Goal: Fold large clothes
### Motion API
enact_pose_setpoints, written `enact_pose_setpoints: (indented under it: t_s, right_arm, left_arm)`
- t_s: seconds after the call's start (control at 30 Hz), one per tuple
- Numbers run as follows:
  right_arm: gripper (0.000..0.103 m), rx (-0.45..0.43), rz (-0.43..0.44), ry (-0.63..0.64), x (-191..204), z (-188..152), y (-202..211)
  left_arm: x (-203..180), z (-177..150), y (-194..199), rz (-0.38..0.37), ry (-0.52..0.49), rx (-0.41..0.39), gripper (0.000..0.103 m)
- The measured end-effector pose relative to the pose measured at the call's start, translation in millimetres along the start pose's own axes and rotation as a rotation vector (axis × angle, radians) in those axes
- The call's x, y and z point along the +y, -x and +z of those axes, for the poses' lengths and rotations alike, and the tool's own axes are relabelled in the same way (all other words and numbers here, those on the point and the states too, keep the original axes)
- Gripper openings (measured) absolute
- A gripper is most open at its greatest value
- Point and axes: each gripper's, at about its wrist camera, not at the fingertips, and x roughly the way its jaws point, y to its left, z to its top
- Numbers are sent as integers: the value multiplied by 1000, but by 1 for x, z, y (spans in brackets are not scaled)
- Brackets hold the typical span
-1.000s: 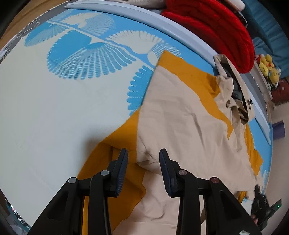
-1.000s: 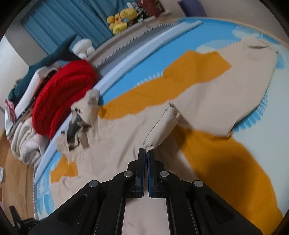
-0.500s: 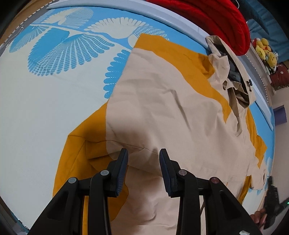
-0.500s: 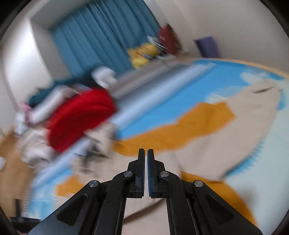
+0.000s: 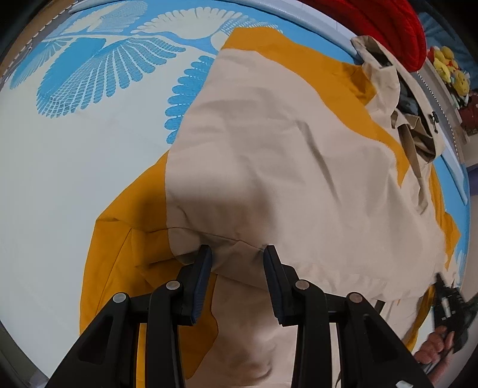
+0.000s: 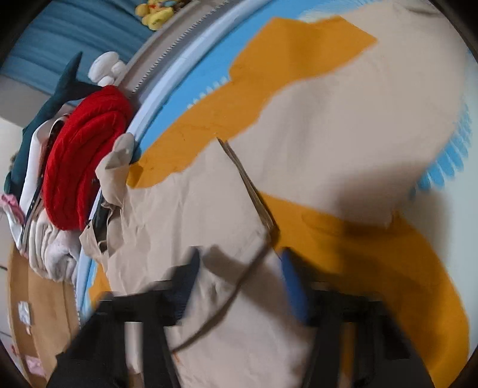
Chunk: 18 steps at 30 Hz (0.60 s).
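While both grippers gape: left gripper (image 5: 236, 253), right gripper (image 6: 239, 256), creased beige-and-mustard jacket (image 5: 283, 155).

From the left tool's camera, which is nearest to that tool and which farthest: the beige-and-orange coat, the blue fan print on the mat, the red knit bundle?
1. Beige-and-orange coat: right at the left tool, between its open fingers.
2. Blue fan print: farther out, upper left on the mat.
3. Red knit bundle: farthest, beyond the mat's edge, upper right.

Your home bedroom: patterned bed (image 5: 59, 185), blue curtains (image 6: 74, 27), plush toys (image 6: 154, 13), piled laundry (image 6: 50, 247) alongside.
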Motion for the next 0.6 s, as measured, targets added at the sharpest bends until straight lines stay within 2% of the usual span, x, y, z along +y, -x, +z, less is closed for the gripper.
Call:
enact_pose_setpoints:
  t_s: [0.1,0.17,0.23,0.33,0.37,0.5,0.57,0.6]
  right_arm:
    - [8,-99,50,111,30,4,24]
    - [7,-222,147,239,63,0,62]
    - [7,-334,249,307,84,-6,101]
    - [7,-410,271,328,85,-10,124]
    - [7,-408,246,325,82,-9,120]
    - [7,-311,134,227,53,1,84]
    - [14,-182,-26,230,44,9,50]
    - [14,-118,-67,200,37,10,34]
  left_arm:
    - [0,3,-3,-4,4,12,33]
    - [0,6,-2,-14,13,11,33]
    - [-5,8,-3,-18,3,8,33]
    - [-11,10,-4,-11,-18,6,33]
    - [-13,10,-5,-5,-25,5,33]
    - [-19,10,-4,25,-54,-10,33]
    - [-22,9,-6,45,-69,-14,33]
    - [-23,10,-6,46,-75,-13,33]
